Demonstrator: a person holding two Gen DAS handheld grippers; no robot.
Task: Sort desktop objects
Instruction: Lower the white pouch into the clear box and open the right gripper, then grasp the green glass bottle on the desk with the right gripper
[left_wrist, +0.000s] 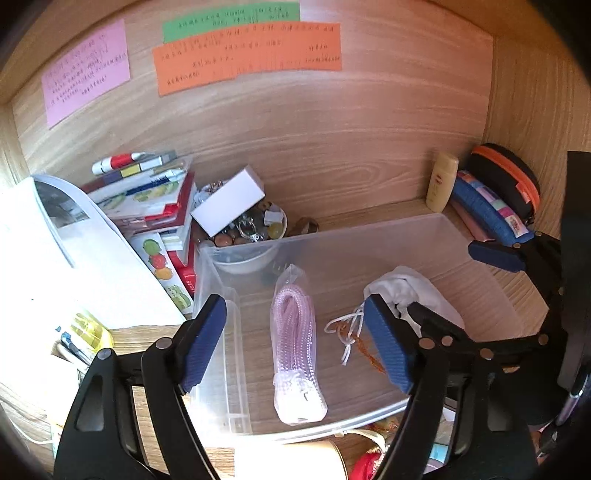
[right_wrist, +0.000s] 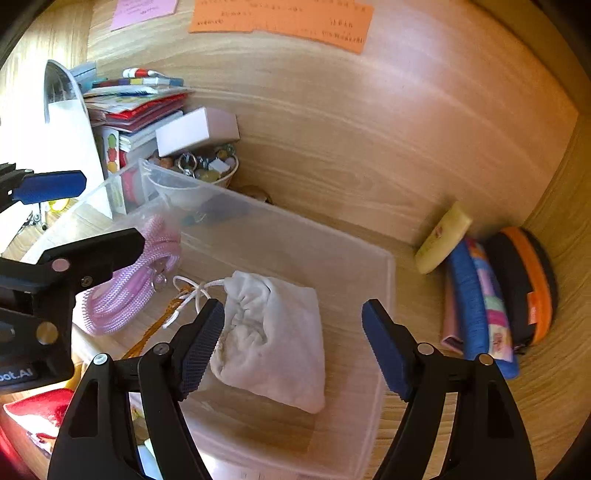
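Observation:
A clear plastic bin (left_wrist: 218, 280) (right_wrist: 386, 317) stands on the wooden desk. Inside it lie a pink coiled cord in a clear bag (left_wrist: 293, 347) (right_wrist: 122, 299) and a white drawstring pouch (left_wrist: 417, 291) (right_wrist: 280, 339). My left gripper (left_wrist: 295, 301) is open over the bin, the pink cord lying loose below its spread fingers. My right gripper (right_wrist: 293, 306) is open too, with the white pouch resting on the bin floor between its pads, untouched. Each gripper also shows at the edge of the other's view.
A stack of books (left_wrist: 147, 199) and a bowl of trinkets (left_wrist: 255, 236) with a white box (left_wrist: 229, 199) on top sit left of the bin. A cream bottle (right_wrist: 443, 236), a blue pouch (right_wrist: 476, 306) and a black-orange case (right_wrist: 524, 284) lean in the right corner. Paper notes (left_wrist: 247, 51) hang on the back wall.

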